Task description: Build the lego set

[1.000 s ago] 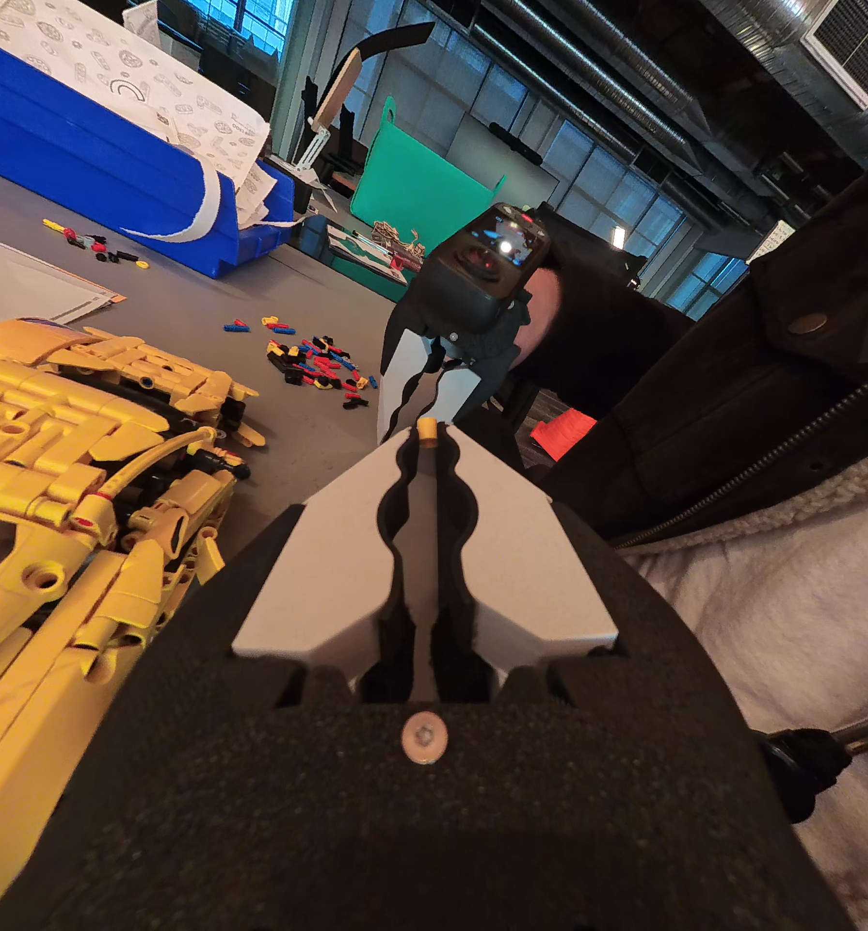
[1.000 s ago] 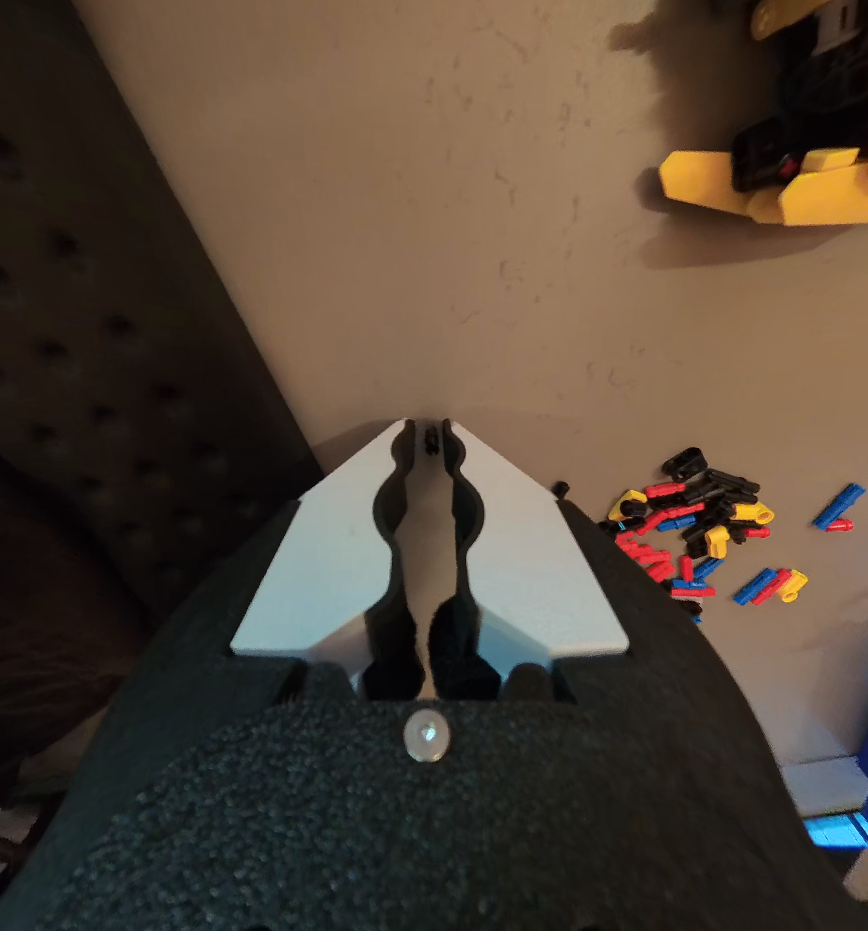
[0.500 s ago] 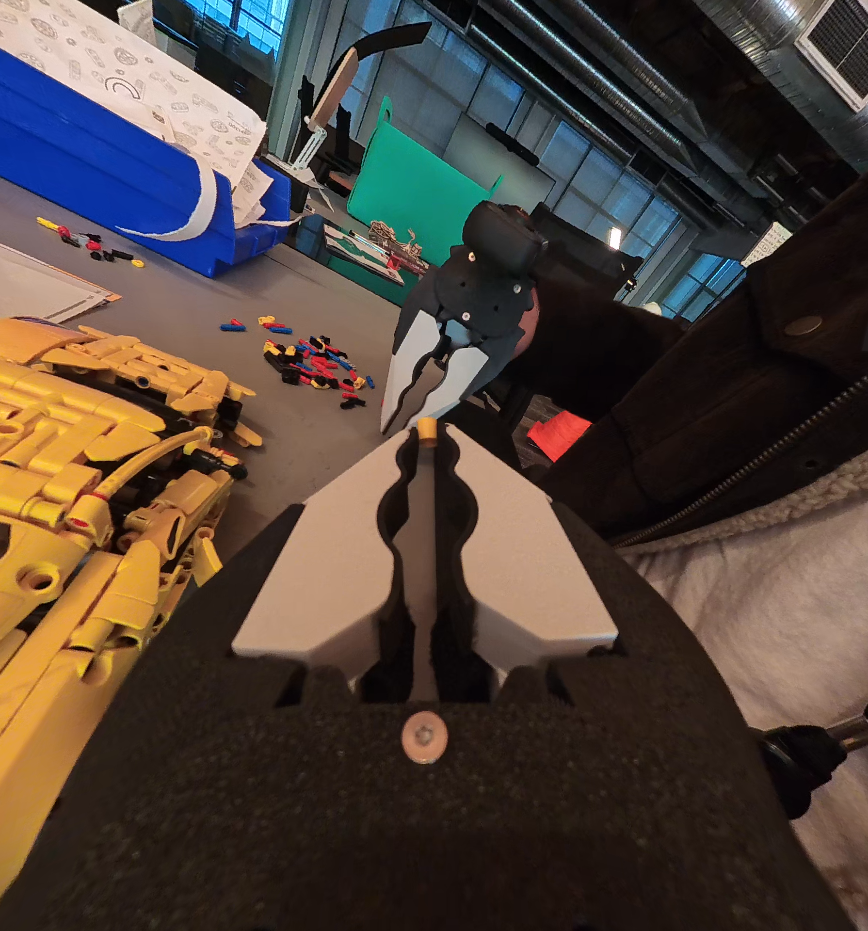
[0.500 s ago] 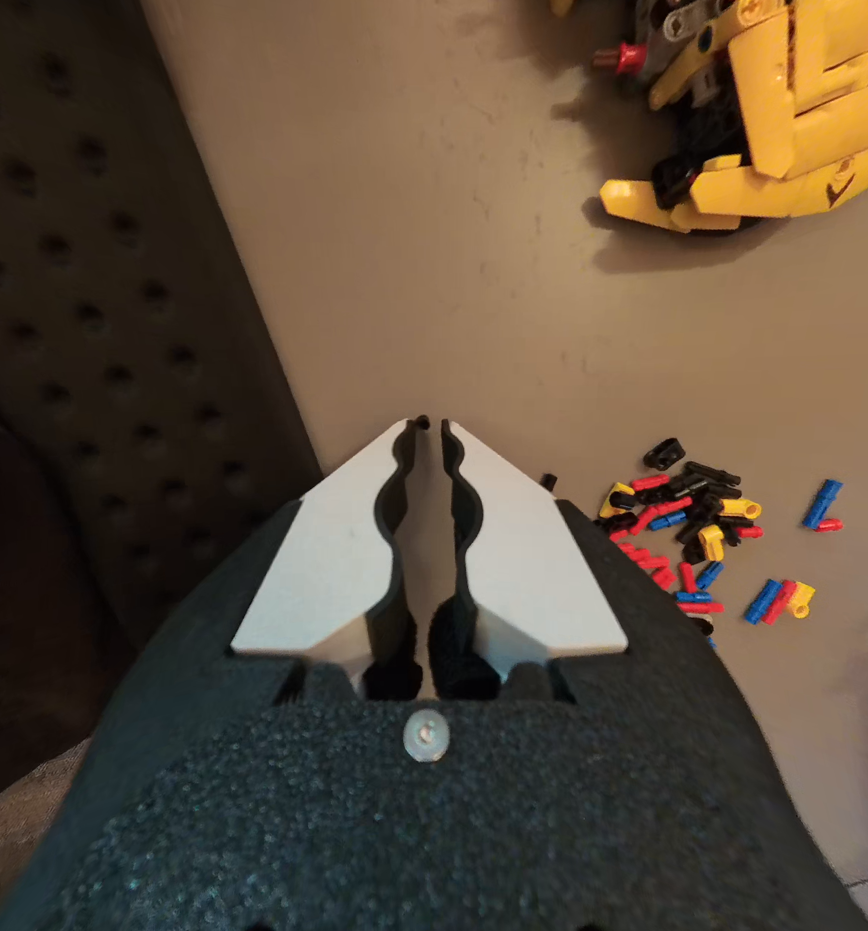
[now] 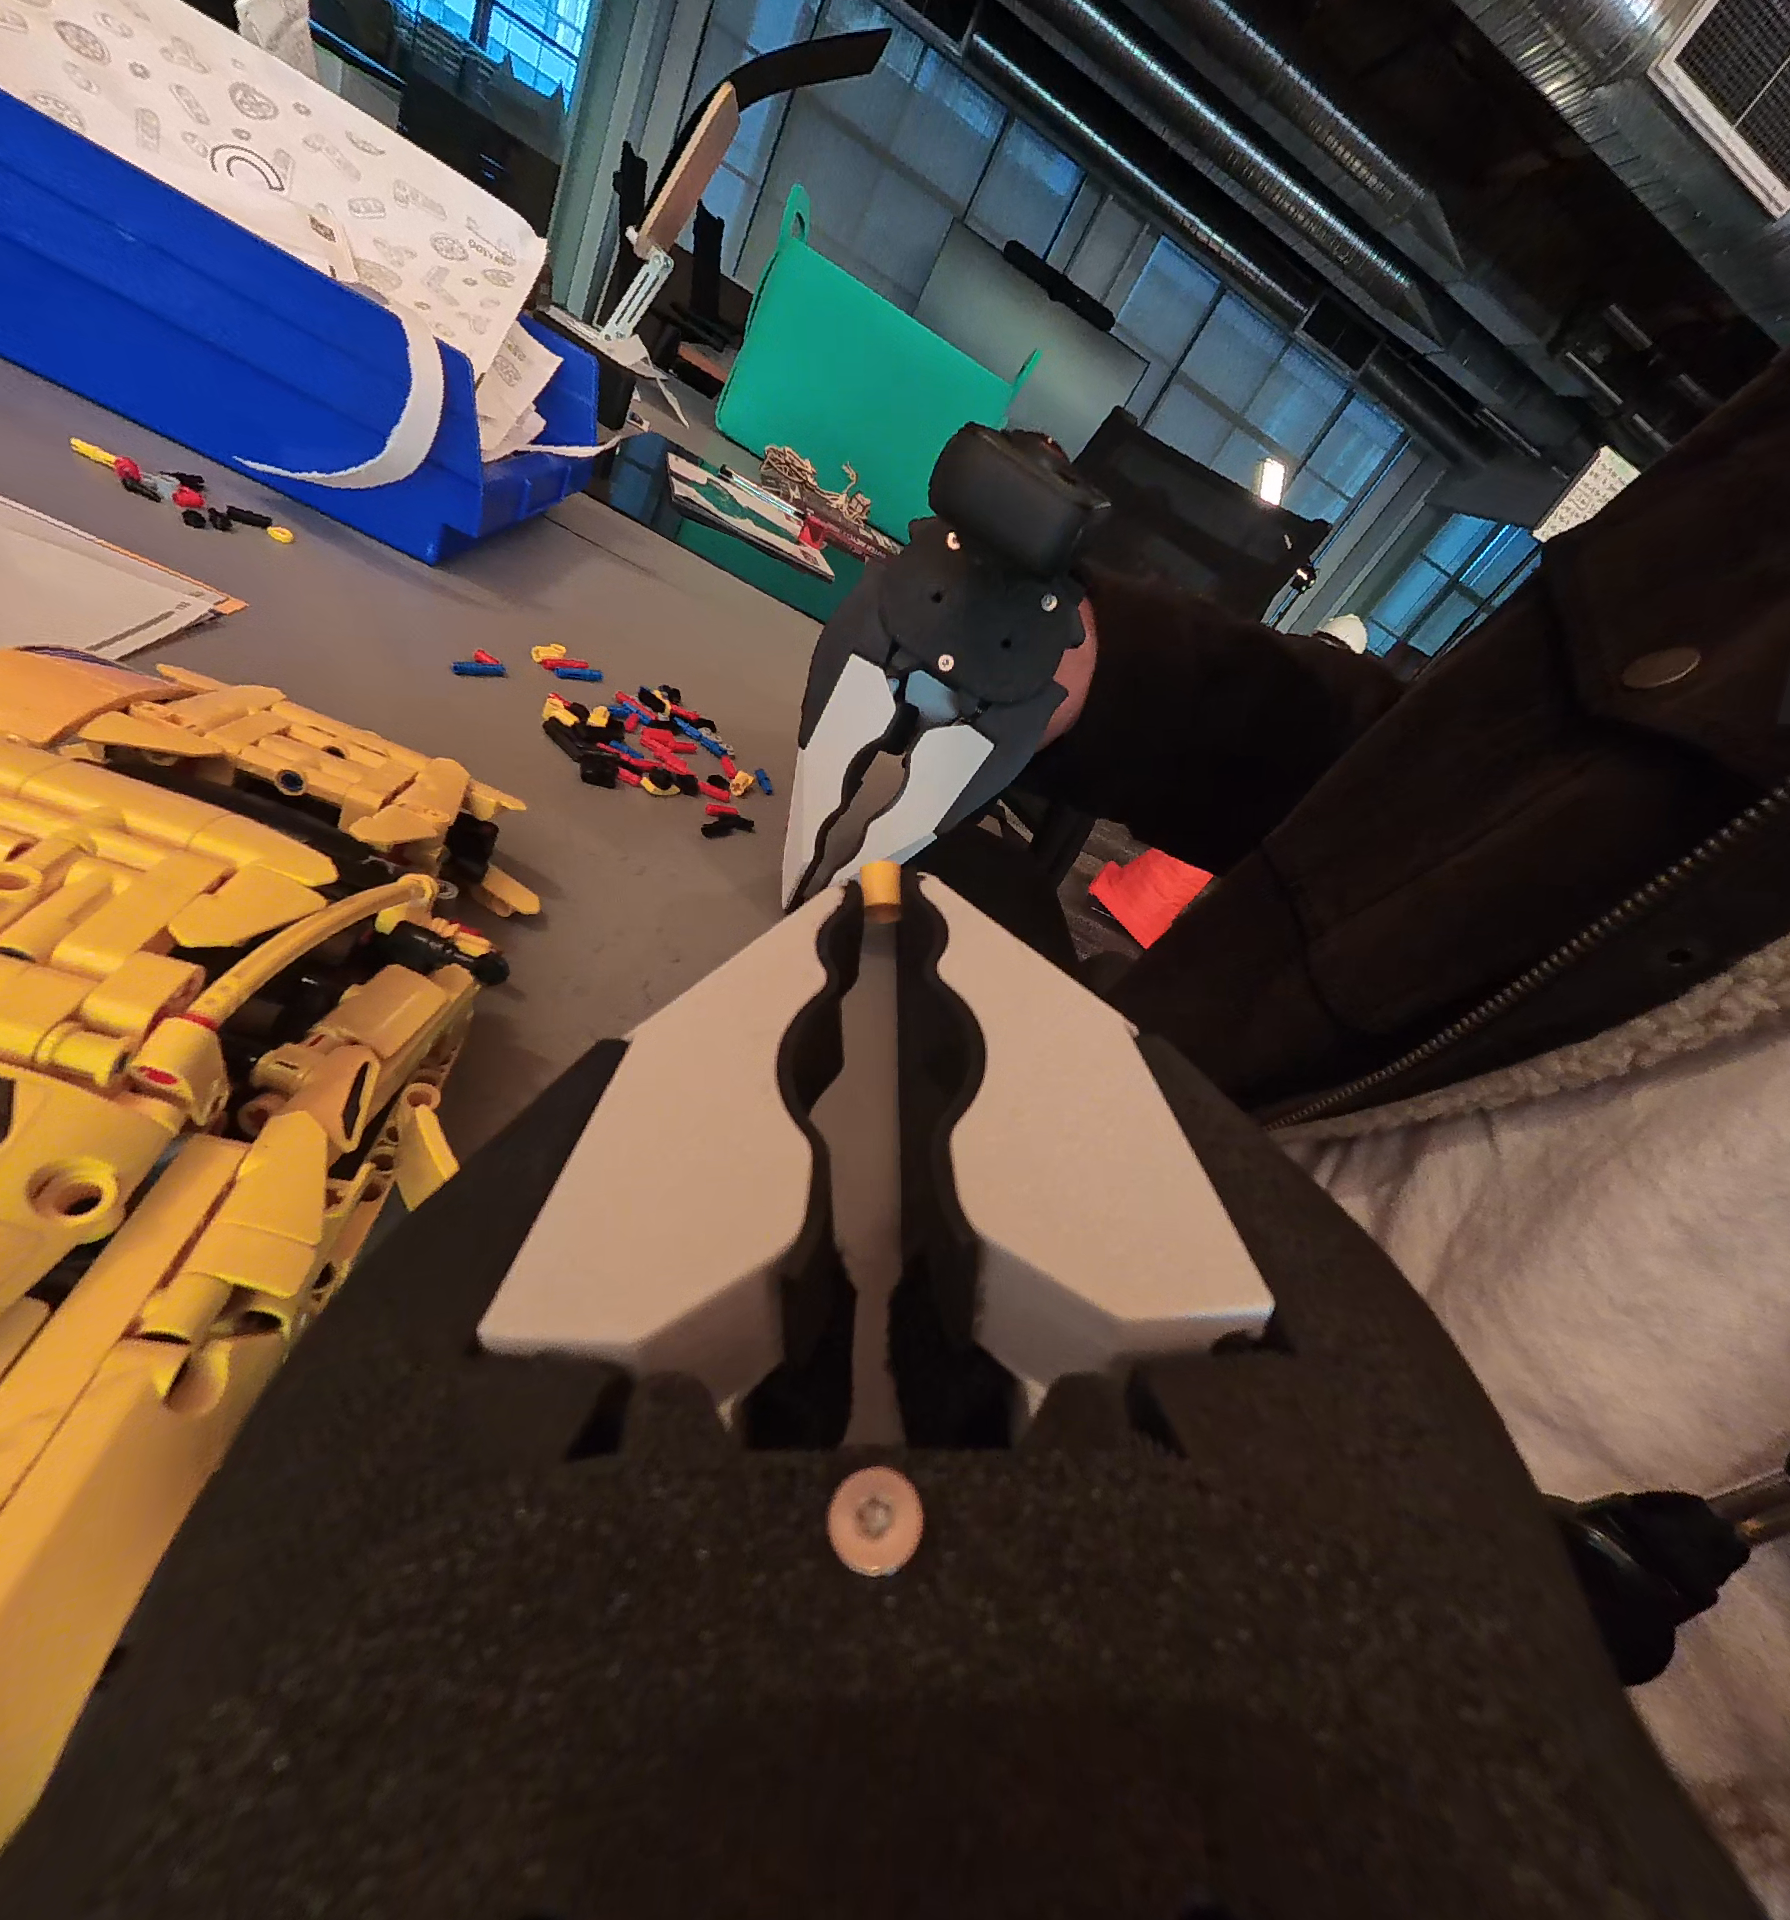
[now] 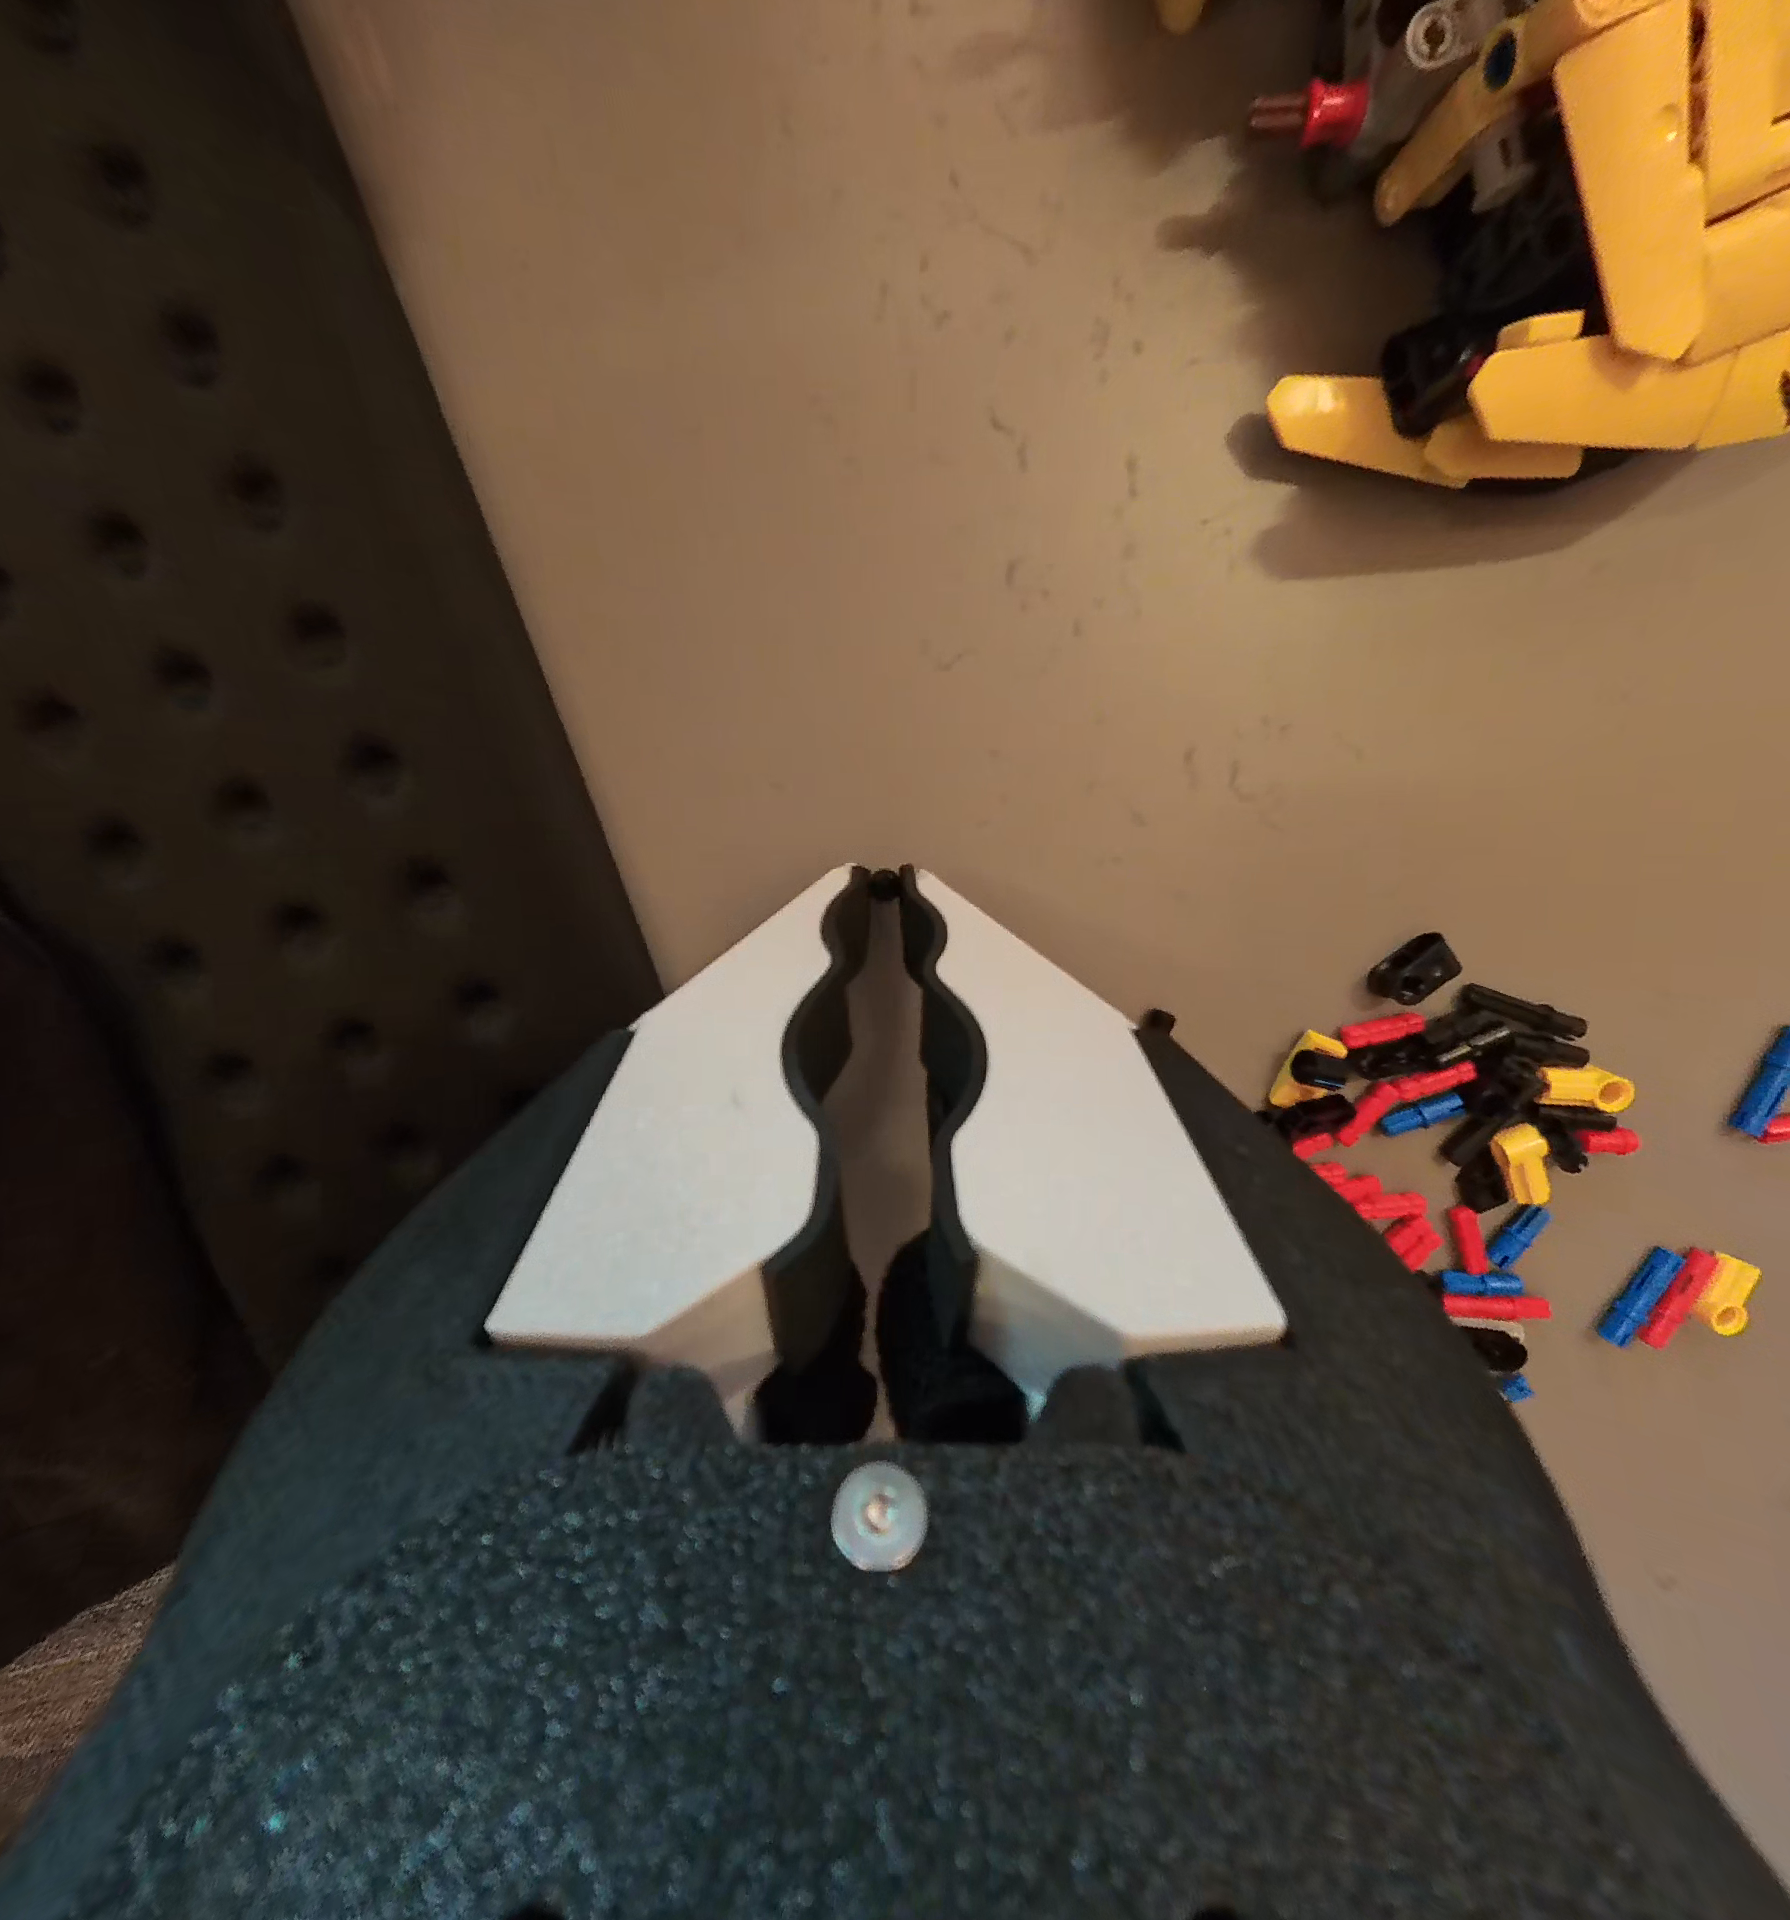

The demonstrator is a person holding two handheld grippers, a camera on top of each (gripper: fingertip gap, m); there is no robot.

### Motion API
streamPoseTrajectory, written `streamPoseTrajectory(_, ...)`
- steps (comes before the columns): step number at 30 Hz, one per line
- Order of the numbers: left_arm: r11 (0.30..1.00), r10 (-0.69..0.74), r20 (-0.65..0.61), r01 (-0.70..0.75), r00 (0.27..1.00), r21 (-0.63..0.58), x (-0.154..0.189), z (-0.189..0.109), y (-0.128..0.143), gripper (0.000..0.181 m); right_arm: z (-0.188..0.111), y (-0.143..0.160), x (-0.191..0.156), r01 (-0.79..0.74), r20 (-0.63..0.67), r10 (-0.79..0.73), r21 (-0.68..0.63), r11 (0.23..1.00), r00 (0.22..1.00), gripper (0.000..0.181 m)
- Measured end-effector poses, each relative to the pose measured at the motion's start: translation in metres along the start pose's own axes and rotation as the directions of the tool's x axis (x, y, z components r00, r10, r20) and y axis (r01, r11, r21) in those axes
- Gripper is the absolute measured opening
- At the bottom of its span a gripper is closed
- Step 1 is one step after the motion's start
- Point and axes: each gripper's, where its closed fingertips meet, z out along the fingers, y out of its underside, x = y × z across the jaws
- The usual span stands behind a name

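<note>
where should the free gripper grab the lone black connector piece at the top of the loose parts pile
Grip the black connector piece with holes across its two long flat sides, coming straight down from above. It lies flat on the grey table, slightly apart from the pile of small red, blue, black and yellow pins, so the fingers probably fit either side.

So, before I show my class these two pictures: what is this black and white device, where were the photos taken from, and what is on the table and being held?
These are two hand-held grippers with cameras looking along their fingers. The left gripper pinches a small tan lego piece; the right gripper shows just beyond it. In its own view, the right gripper pinches a tiny black piece. On the grey table lie a yellow lego car and a pile of loose pins, red, blue, black and yellow.
</note>
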Motion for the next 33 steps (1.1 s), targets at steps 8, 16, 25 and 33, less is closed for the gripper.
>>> streamPoseTrajectory(8,1.0,0.0,-0.001,0.0,1.0,-0.001,0.0,0.0,0.0,0.007,0.003,0.002,0.0,0.011,-0.004,-0.011,-0.021,1.0,1.0,0.004)
streamPoseTrajectory(16,1.0,-0.001,-0.001,0.001,1.0,-0.002,0.0,0.0,0.0,0.007,-0.002,-0.005,0.001,0.014,-0.012,-0.014,-0.012,1.0,1.0,0.004)
streamPoseTrajectory(25,1.0,-0.002,-0.002,0.002,1.0,-0.004,0.0,0.0,0.001,0.007,-0.015,-0.037,0.001,0.072,-0.07,-0.075,-0.041,0.997,0.995,0.003)
streamPoseTrajectory(33,1.0,-0.004,0.002,0.004,1.0,-0.006,-0.001,0.0,0.001,0.007,-0.008,0.031,0.005,0.018,-0.047,-0.046,-0.485,0.875,0.998,0.004)
